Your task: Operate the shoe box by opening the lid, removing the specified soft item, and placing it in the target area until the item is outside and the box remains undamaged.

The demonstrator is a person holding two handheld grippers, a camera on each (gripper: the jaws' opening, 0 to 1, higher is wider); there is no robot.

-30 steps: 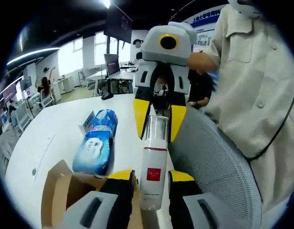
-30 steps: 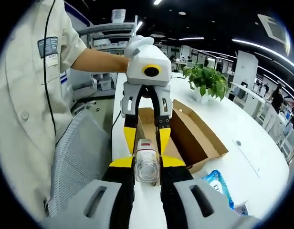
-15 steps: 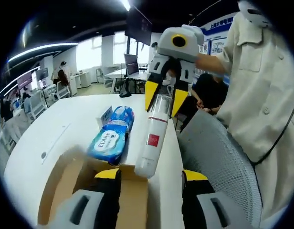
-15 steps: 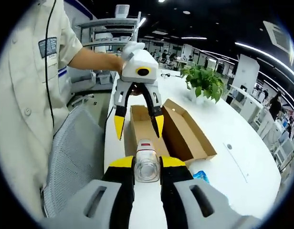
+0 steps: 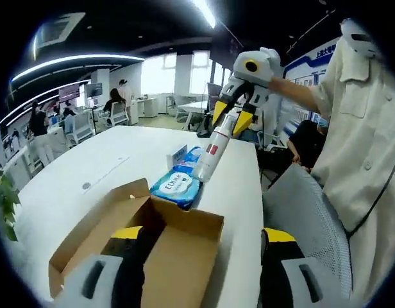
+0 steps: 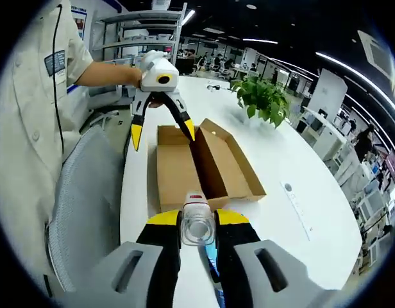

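An open cardboard shoe box [image 5: 184,221] [image 6: 174,179] lies on the white table, its lid [image 6: 226,163] folded back. My right gripper [image 6: 197,218] [image 5: 229,120] is shut on a white bottle [image 6: 197,226] [image 5: 211,154] with a clear cap and a red label, held in the air past the box's end. My left gripper [image 5: 204,234] [image 6: 162,131] hangs over the box's other end, jaws spread wide with nothing between them. A blue wipes pack [image 5: 177,186] lies on the table just beyond the box, under the bottle.
A grey mesh chair [image 5: 306,218] [image 6: 82,205] stands along the table's edge beside the box. A person in a beige coat [image 5: 358,147] [image 6: 31,102] stands behind it. A potted plant [image 6: 263,99] sits on the table's far side. White tabletop [image 6: 294,212] stretches beyond the box.
A second ago both grippers held the bottle. My left gripper has let go and opened wide, and the two grippers have drawn far apart, with the bottle staying in the right one.
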